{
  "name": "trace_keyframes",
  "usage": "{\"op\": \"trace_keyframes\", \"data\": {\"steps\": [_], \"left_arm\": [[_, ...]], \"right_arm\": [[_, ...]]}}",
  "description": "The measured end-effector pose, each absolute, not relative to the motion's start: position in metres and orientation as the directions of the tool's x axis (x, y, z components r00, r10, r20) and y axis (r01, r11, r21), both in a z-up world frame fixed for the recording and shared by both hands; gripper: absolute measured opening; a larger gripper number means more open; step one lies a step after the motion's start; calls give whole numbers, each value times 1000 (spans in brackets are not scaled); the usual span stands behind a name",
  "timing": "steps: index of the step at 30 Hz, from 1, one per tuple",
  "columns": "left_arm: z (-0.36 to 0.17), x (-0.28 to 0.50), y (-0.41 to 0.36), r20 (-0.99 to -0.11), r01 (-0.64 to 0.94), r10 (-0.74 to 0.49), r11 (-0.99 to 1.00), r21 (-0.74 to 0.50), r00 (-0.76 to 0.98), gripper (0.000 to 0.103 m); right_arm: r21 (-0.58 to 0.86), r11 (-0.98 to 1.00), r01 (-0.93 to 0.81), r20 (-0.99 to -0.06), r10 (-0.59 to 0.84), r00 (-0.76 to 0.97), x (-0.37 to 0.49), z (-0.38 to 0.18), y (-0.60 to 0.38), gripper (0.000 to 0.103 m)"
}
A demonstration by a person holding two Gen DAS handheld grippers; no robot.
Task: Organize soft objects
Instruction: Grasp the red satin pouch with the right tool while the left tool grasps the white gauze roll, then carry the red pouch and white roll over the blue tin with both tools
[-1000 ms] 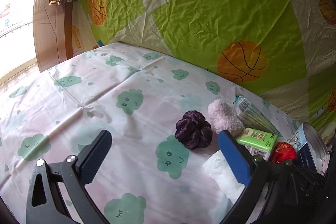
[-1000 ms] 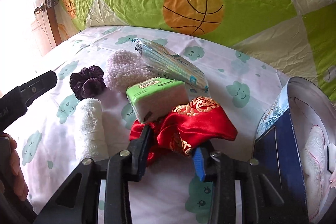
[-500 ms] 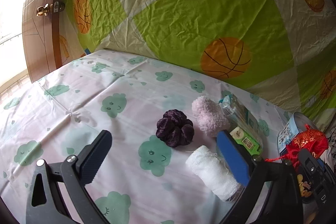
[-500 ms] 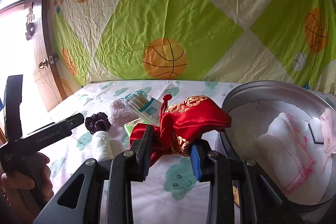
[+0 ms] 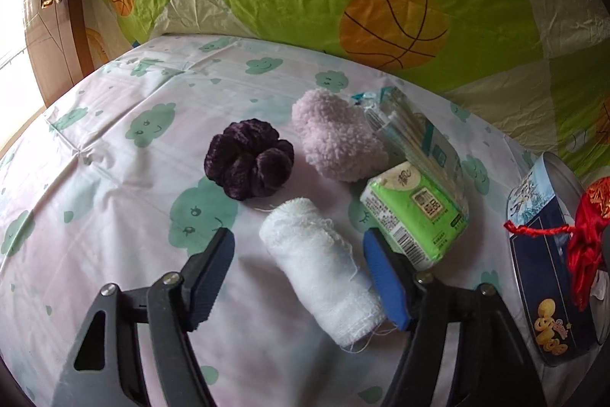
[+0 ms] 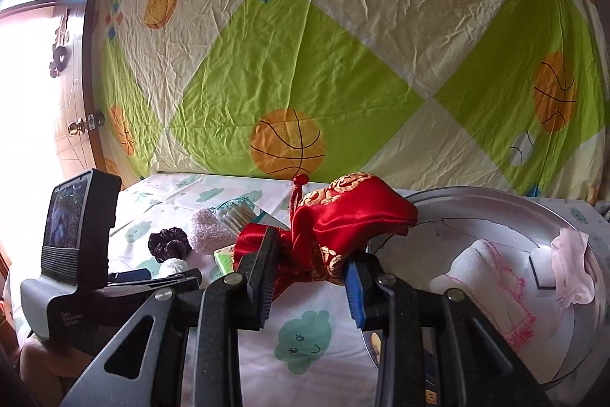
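Now left claw closing around white towel roll, untouched.

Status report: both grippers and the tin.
Right gripper shut on red pouch, beside the open tin. Left gripper closing around rolled white towel, left finger not touching. Tissue pack crowds right finger.

A cloud-print bedsheet covers the surface. A basketball-print sheet hangs behind, a wooden door at nine o'clock.
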State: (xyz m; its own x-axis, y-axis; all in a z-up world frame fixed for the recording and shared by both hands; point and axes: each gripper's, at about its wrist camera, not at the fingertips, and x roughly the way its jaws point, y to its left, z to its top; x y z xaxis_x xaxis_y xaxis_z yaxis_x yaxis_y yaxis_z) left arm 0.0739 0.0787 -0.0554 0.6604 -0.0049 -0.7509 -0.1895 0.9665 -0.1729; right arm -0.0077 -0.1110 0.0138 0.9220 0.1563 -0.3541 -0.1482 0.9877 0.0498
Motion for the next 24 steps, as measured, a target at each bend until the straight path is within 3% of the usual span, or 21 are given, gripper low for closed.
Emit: {"op": "trace_keyframes", "data": {"steps": [6, 8, 13, 19, 24], "left_arm": [[-60, 77, 74, -770, -186, -1, 970, -156, 639, 67], [-59, 77, 75, -763, -171, -26, 969, -178, 646, 52], [-58, 77, 74, -756, -136, -67, 970, -202, 651, 37], [-56, 68, 89, -713, -133, -143, 939, -316, 686, 34], [-33, 37, 93, -574, -141, -84, 931, -337, 814, 34]], "right_arm": [[48, 986, -159, -352, 166, 921, -10, 15, -107, 34], [33, 987, -157, -348, 159, 924, -11, 15, -105, 34], [46, 988, -149, -364, 155, 918, -10, 14, -107, 34], [90, 987, -131, -365, 155, 918, -8, 15, -118, 34], [121, 983, -140, -347, 174, 922, -12, 17, -126, 34]]}}
